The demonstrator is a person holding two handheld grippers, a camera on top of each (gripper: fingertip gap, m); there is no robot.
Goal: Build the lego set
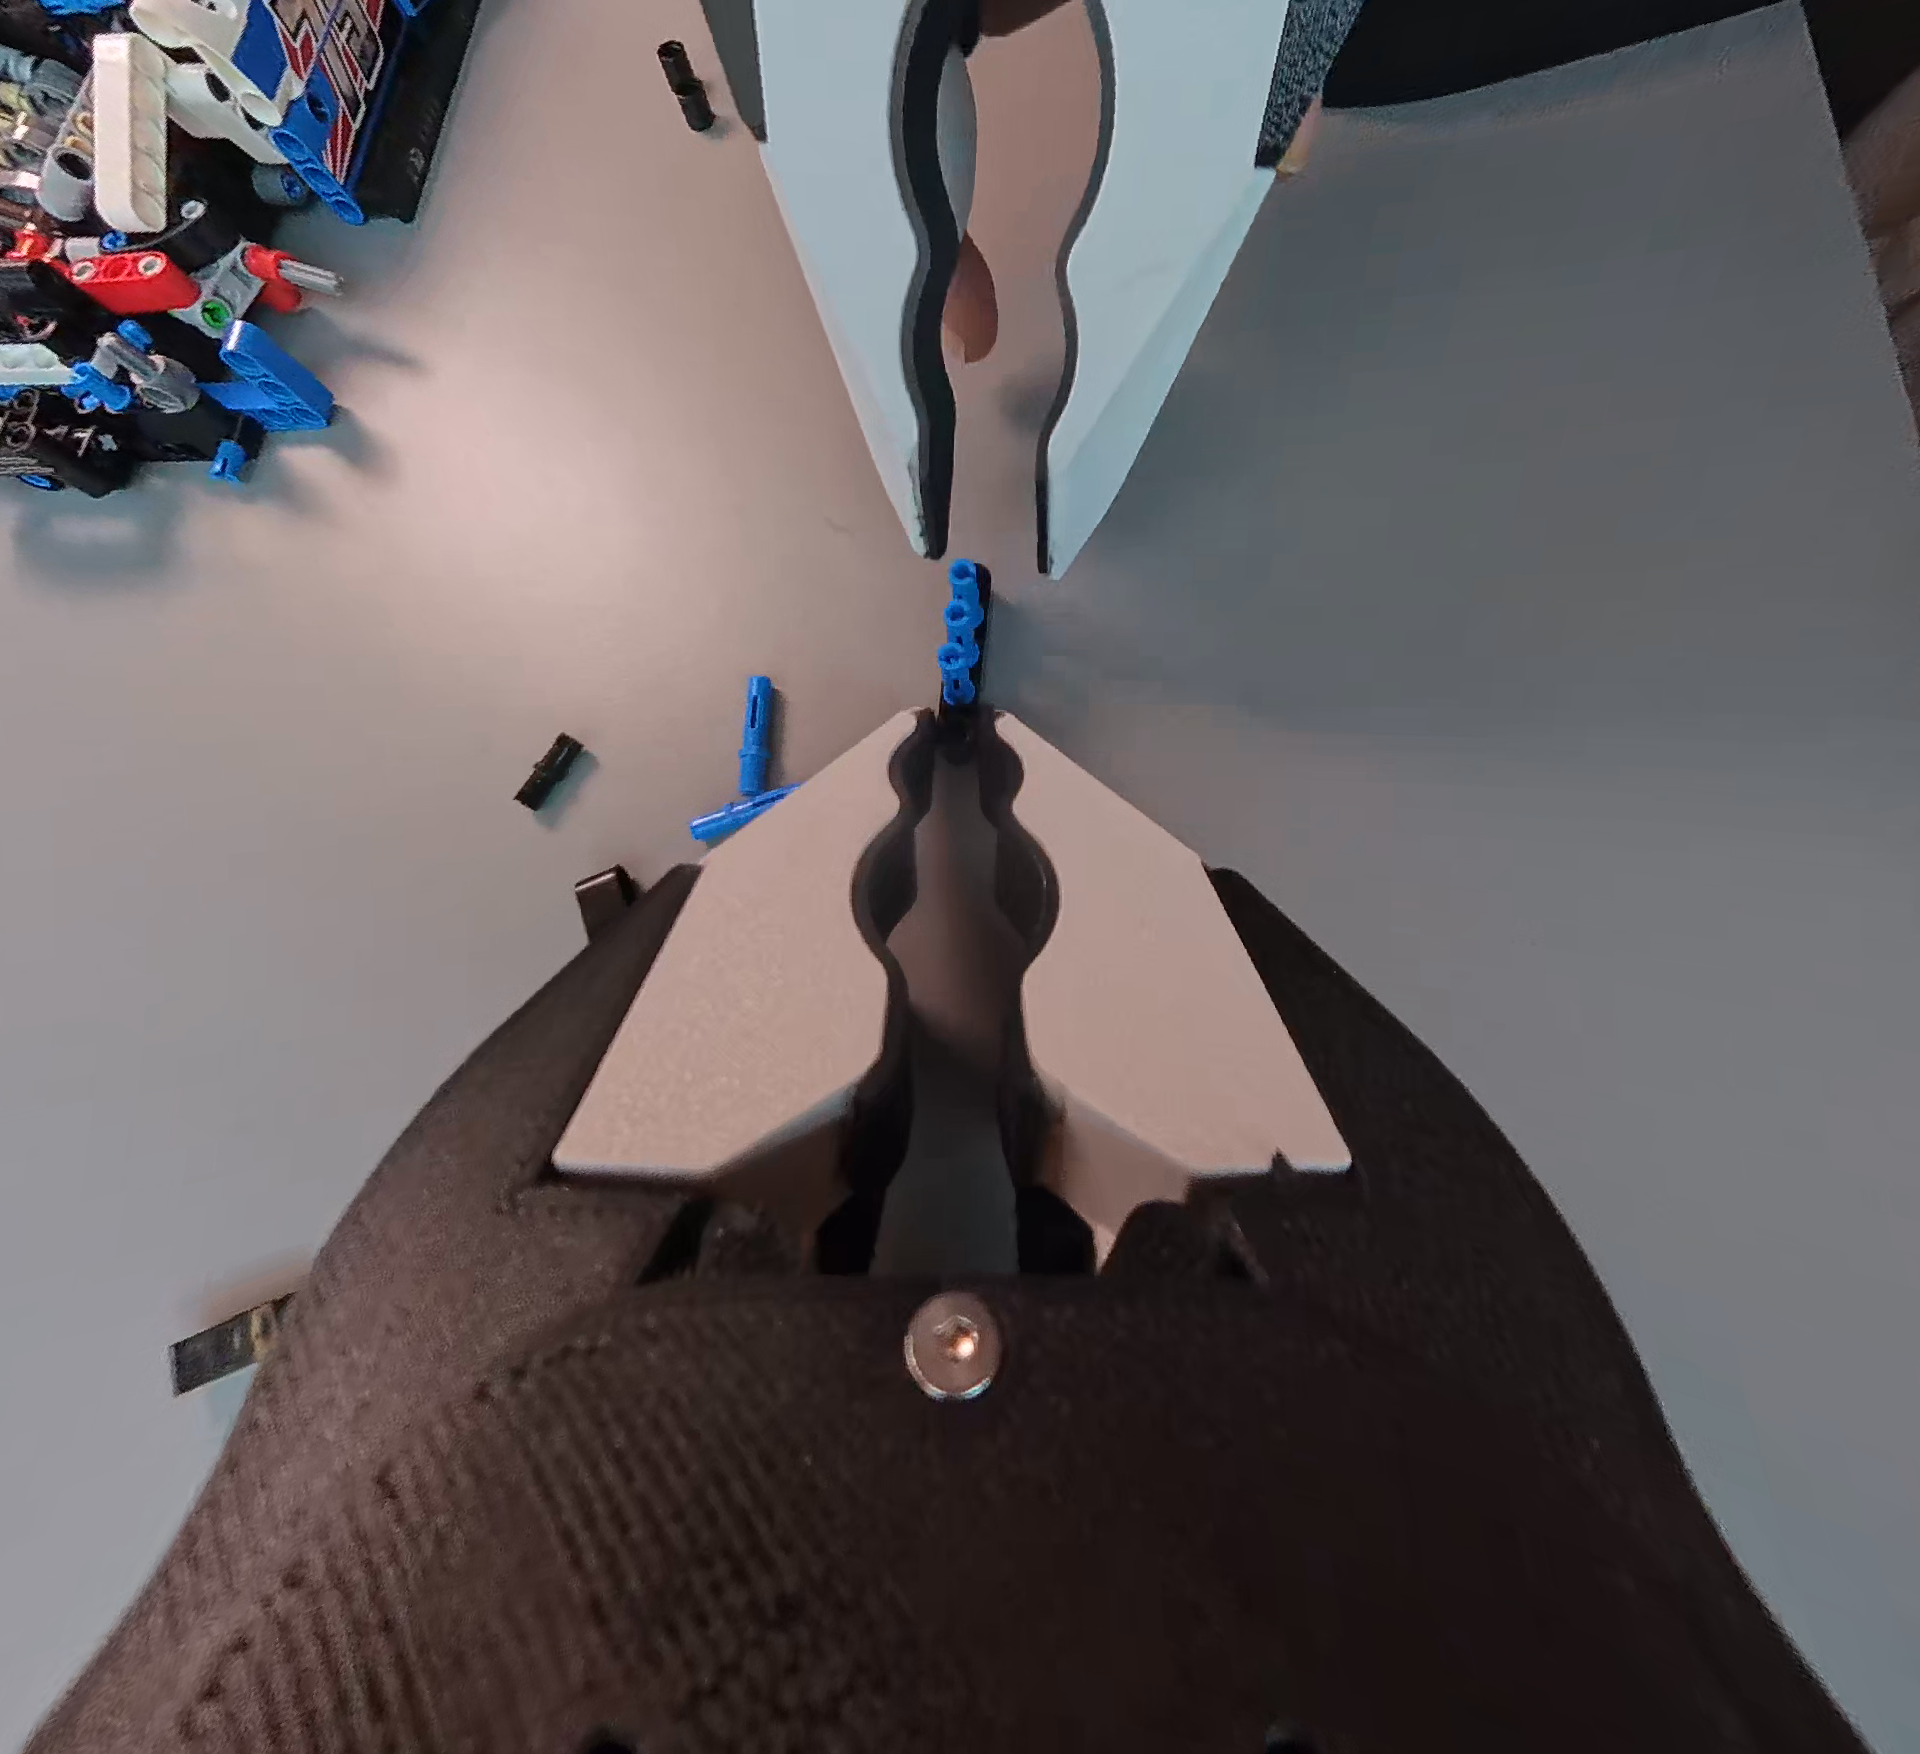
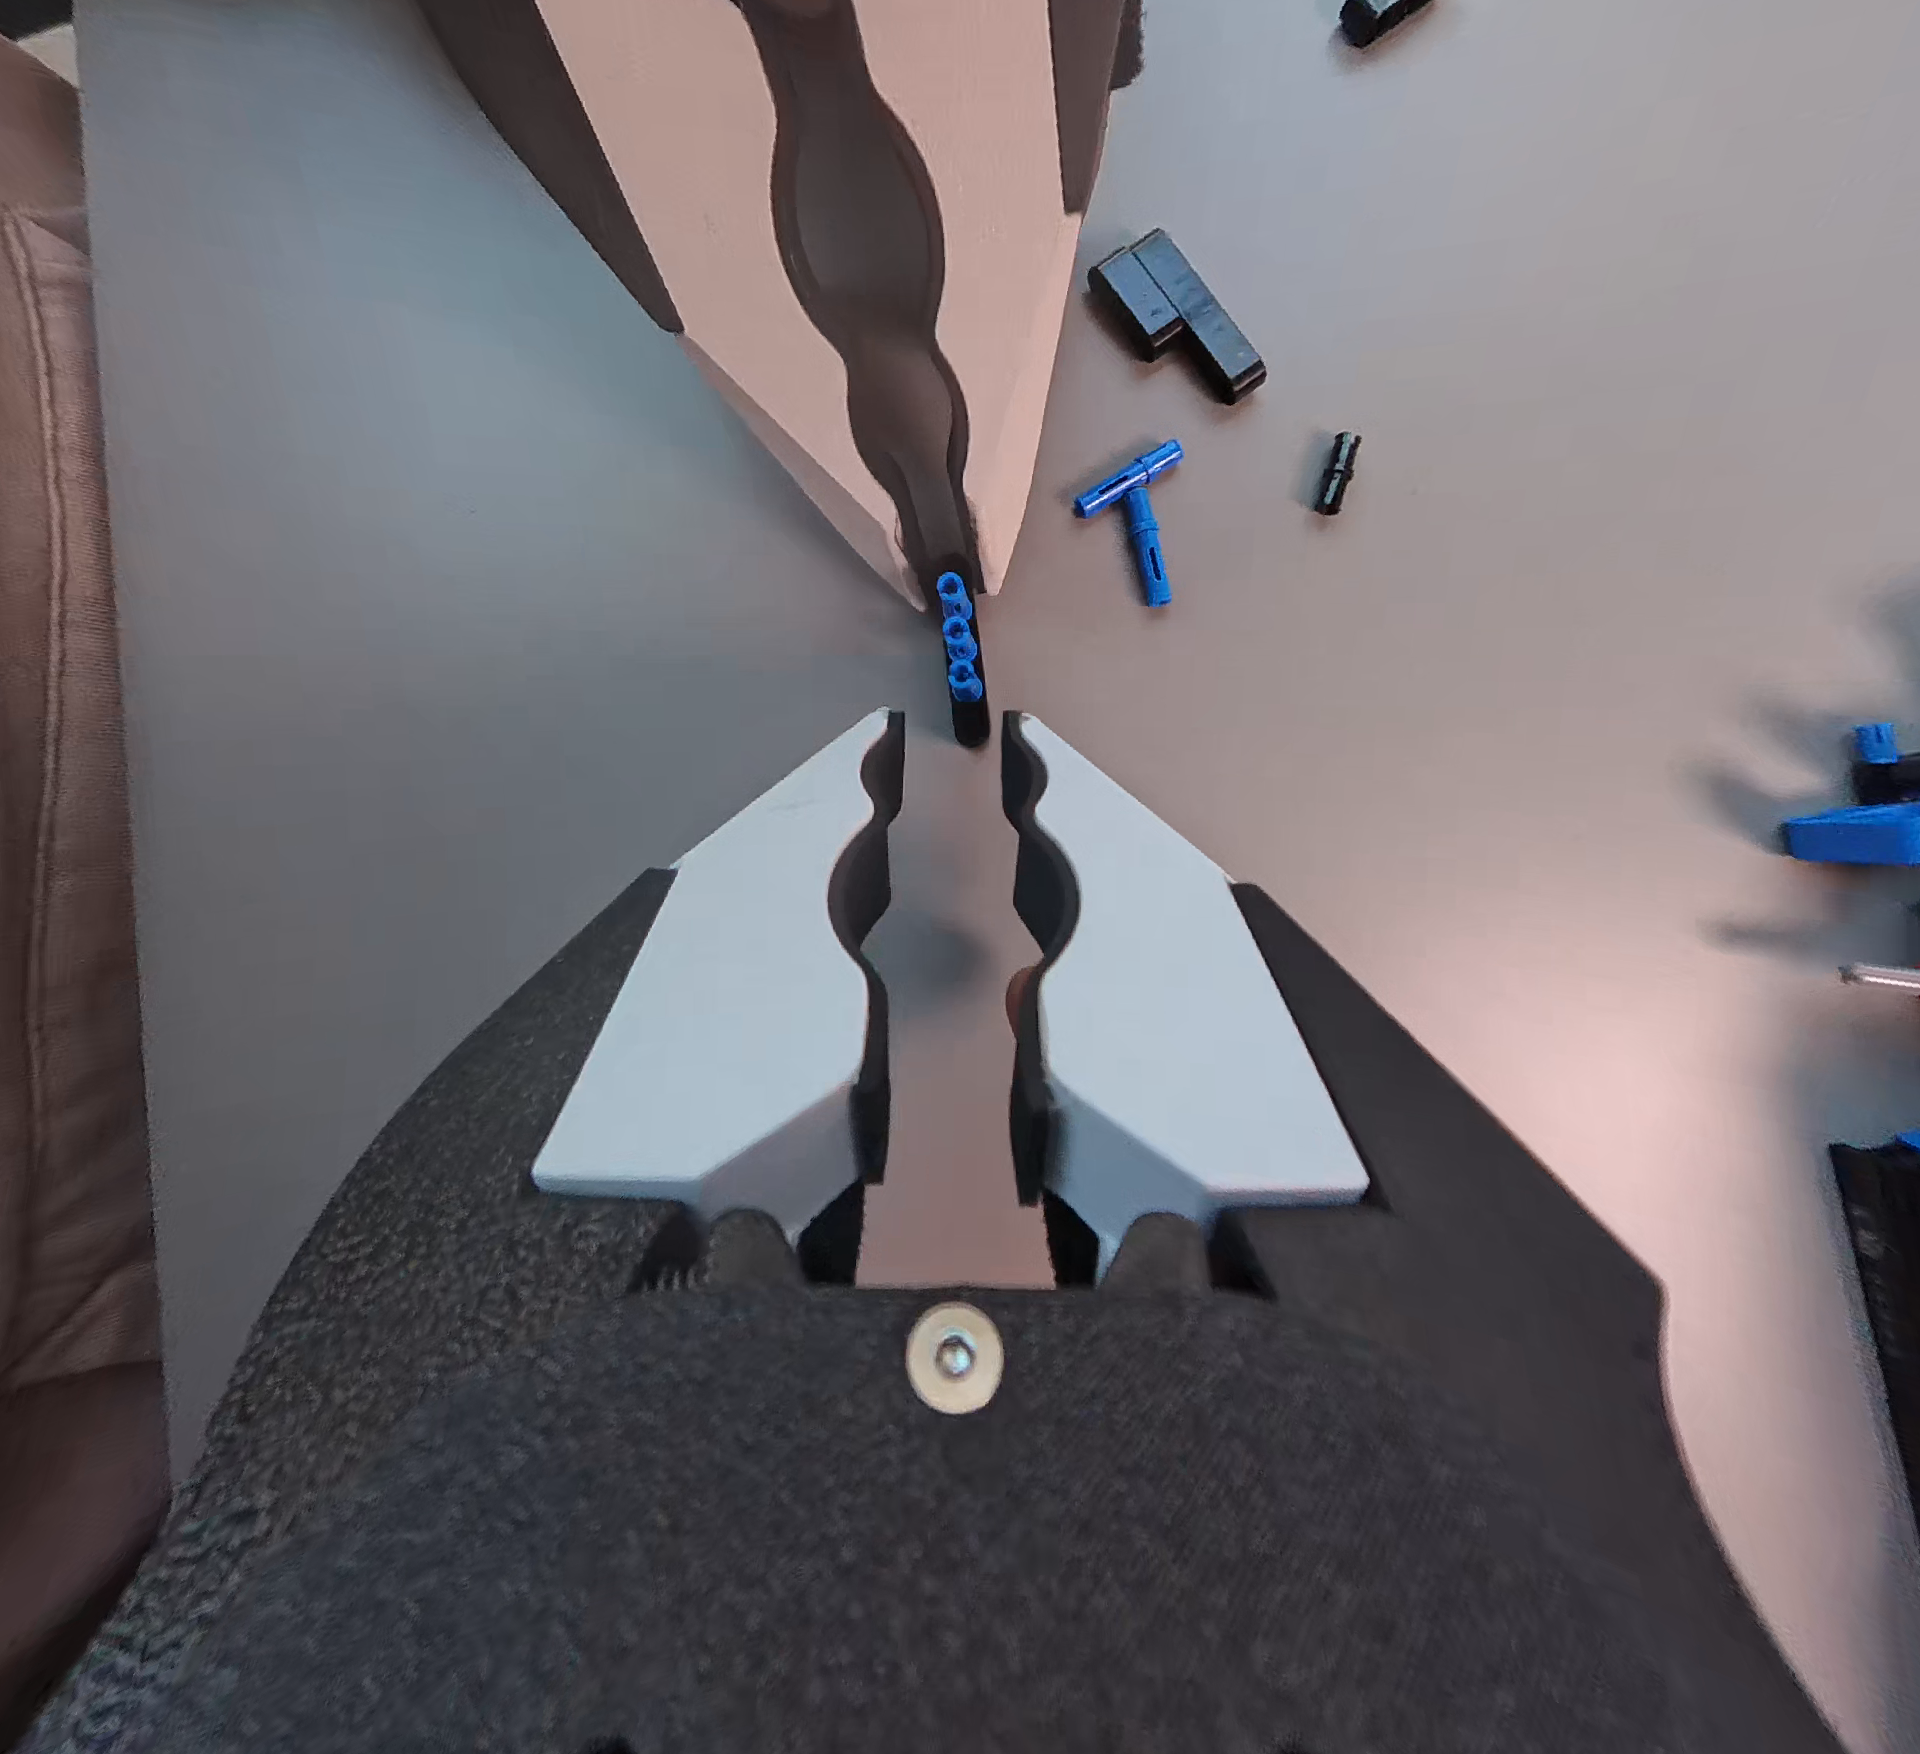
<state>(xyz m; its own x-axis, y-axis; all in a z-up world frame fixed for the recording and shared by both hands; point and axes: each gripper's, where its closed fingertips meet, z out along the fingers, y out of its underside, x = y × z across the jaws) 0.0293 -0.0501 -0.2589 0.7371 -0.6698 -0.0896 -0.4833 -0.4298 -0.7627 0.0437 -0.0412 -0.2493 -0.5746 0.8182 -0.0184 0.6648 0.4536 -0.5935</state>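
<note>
The step in hand looks like passing or steadying a small black beam (image 1: 968, 655) with blue pins pushed into its holes, so that more pieces can be added. To do it well, the free end should go squarely between the waiting fingers before they close, with the squeeze on the black sides and not on the blue pins, which stick out to one side and could be knocked askew. The left hand-held gripper (image 1: 956, 725) is clamped on the near end of the beam, its fingertips almost together around the black strip, holding it above the grey counter (image 1: 1455, 665). The right hand-held gripper (image 2: 948, 717) faces it from the opposite side with a narrow gap between its tips; it grips nothing, and the beam's far end (image 2: 962, 665) sits just at that gap, apparently not yet touched. Loose parts lie near on the counter: two blue pins (image 2: 1135, 509) crossed in a T, a short black pin (image 2: 1335, 473) and black beams (image 2: 1179, 317). The partly built model (image 1: 156, 177) stands well apart at the counter's far left.
</note>
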